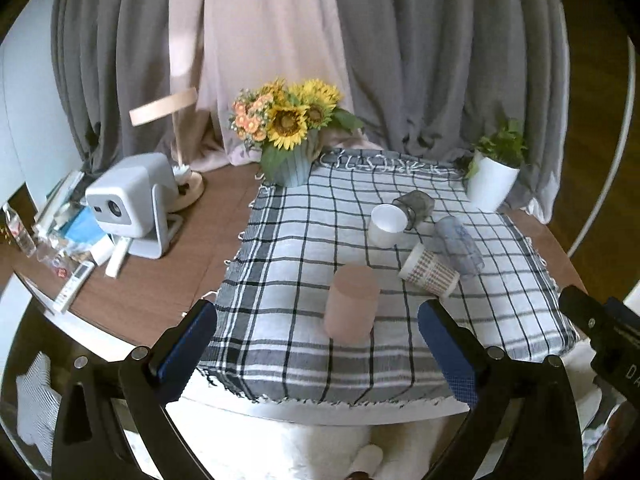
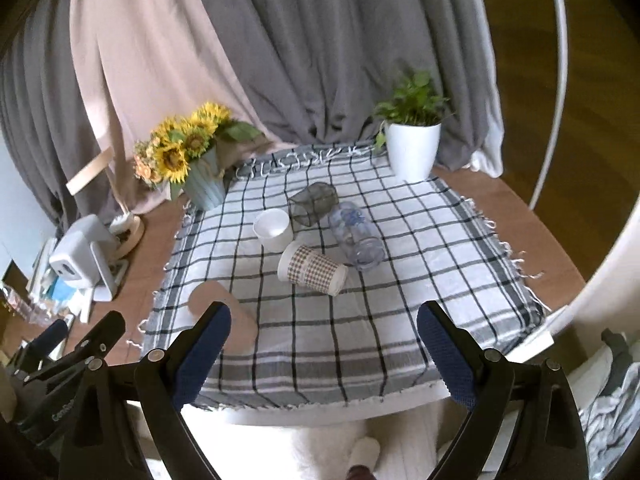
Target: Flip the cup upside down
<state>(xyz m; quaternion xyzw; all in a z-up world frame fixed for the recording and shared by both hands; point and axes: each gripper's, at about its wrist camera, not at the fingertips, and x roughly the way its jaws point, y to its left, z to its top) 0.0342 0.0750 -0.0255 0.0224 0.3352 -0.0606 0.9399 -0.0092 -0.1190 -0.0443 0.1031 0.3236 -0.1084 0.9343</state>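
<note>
A pink cup (image 1: pixel 352 306) stands upside down on the checked cloth (image 1: pixel 280 352), near its front. My left gripper (image 1: pixel 318 336) is open and empty, its blue pads either side of the pink cup but nearer me. In the right wrist view the pink cup (image 2: pixel 240 324) sits partly behind the left finger. My right gripper (image 2: pixel 324 344) is open and empty above the cloth's (image 2: pixel 400 320) front. A patterned paper cup (image 1: pixel 429 272) (image 2: pixel 312 269) lies on its side. A white cup (image 1: pixel 387 220) (image 2: pixel 274 229) stands mouth up. A clear cup (image 1: pixel 460 245) (image 2: pixel 356 236) and a dark glass (image 1: pixel 414 205) (image 2: pixel 313 203) lie on their sides.
A sunflower vase (image 1: pixel 290 136) (image 2: pixel 192 160) stands at the cloth's back left. A white plant pot (image 1: pixel 494 172) (image 2: pixel 412 148) stands at the back right. A white projector (image 1: pixel 132 200), a lamp and clutter sit on the brown table (image 1: pixel 160 280) to the left. Grey curtains hang behind.
</note>
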